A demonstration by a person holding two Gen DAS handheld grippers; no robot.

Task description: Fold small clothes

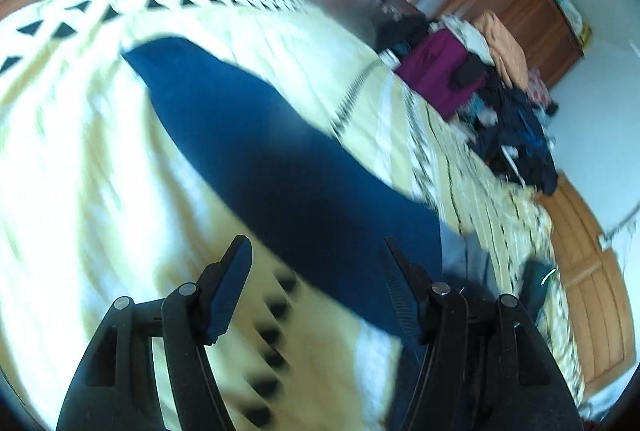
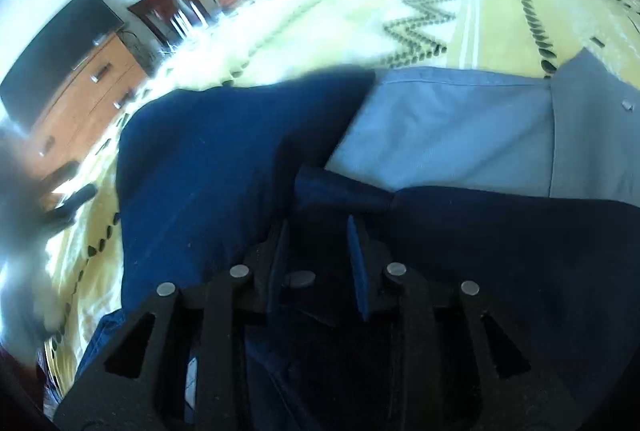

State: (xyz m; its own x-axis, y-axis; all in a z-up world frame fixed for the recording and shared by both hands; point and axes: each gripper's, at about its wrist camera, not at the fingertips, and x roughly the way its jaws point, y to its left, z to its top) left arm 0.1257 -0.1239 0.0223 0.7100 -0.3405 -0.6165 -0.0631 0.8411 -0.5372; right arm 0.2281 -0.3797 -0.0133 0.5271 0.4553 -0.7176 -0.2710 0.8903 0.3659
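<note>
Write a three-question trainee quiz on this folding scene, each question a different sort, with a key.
1. True or false: the left gripper is clamped on the navy garment.
2. What lies beside the navy garment in the right wrist view? A) a light blue garment B) a red towel C) a white sock
3. Fill in: the bedspread is pale ____ with dark markings.

Key: 1 false, its jaws stand wide apart above the cloth; 2 A; 3 yellow.
</note>
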